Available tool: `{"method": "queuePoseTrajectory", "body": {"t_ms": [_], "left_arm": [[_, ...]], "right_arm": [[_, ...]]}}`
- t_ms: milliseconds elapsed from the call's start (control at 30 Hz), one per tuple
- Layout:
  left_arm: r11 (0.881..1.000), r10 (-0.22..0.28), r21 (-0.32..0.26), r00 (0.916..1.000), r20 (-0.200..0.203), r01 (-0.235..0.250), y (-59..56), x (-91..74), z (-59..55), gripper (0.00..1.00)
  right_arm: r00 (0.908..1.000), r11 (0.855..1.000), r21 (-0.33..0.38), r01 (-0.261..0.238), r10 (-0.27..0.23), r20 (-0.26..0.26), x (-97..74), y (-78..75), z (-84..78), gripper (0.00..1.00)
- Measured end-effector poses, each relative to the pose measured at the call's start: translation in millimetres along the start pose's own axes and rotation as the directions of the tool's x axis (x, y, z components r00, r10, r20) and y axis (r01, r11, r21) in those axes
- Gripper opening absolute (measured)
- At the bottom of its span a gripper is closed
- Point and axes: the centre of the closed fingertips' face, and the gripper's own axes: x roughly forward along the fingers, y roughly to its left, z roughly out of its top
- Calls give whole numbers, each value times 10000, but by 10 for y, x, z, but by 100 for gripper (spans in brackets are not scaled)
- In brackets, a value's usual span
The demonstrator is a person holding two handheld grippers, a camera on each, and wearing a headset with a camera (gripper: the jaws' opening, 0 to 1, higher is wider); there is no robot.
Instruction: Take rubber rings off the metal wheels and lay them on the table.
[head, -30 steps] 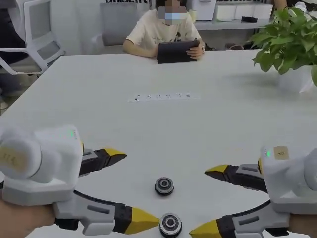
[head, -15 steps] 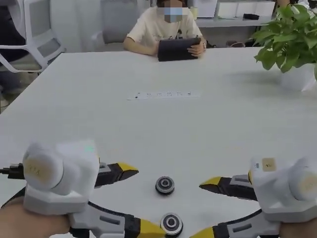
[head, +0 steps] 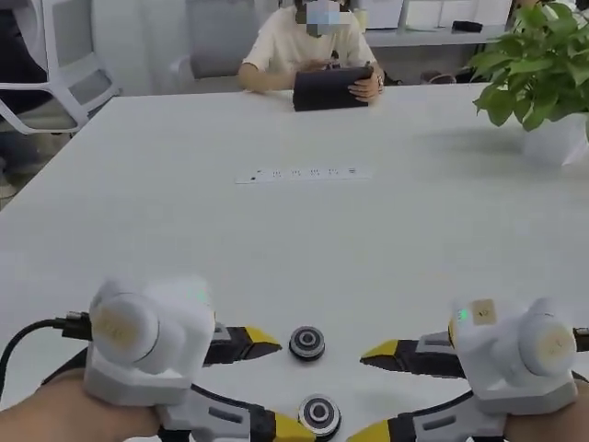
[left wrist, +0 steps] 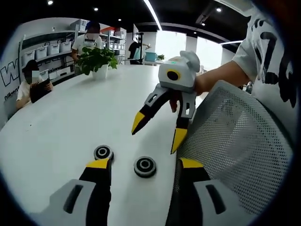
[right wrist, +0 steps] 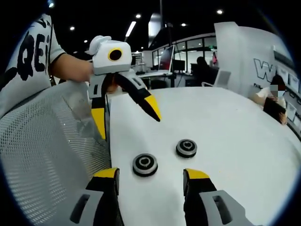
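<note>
Two small metal wheels with black rubber rings lie flat on the white table (head: 184, 230). The farther wheel (head: 306, 343) (left wrist: 103, 152) (right wrist: 186, 148) and the nearer wheel (head: 318, 414) (left wrist: 145, 166) (right wrist: 145, 164) sit close to the front edge. My left gripper (head: 290, 387) (left wrist: 144, 164) (right wrist: 127, 120) comes in from the left, open and empty, with the nearer wheel in front of its yellow-tipped jaws. Facing it from the right is my right gripper (head: 361, 394) (right wrist: 151, 174) (left wrist: 156, 135), also open and empty. Neither touches a wheel.
A white power strip (head: 304, 174) lies mid-table. A potted plant (head: 538, 64) stands at the far right. A person with a tablet (head: 331, 89) sits at the far edge. A mesh chair back (left wrist: 235, 141) (right wrist: 47, 141) is close behind the front edge.
Both grippers have closed in on the two wheels from either side, the left one more. The wheels have not moved. The head camera has tilted down slightly.
</note>
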Motion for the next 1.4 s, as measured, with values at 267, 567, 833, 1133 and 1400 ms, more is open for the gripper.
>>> {"method": "queuePoseTrajectory", "body": {"t_ms": [267,567,833,1133,1400], "left_arm": [[9998,-202,-99,9995,-229,200,1,73,-66,45],[9992,-314,-251,9987,-391,305,19,162,-117,35],[9982,-591,-78,9953,-764,587,-46,259,-202,27],[9974,-715,38,9929,-954,722,-79,356,-231,18],[9982,-525,214,9921,-1138,553,-48,395,-275,14]], "right_arm": [[9999,9998,53,-168,168,-36,88,4,-29,48],[9994,9990,313,-322,325,-82,145,6,-93,43],[9990,9979,477,-431,434,-61,168,32,-122,39],[9987,9976,488,-500,505,-97,180,60,-139,38],[9988,9974,543,-474,479,-80,178,59,-143,39]]}}
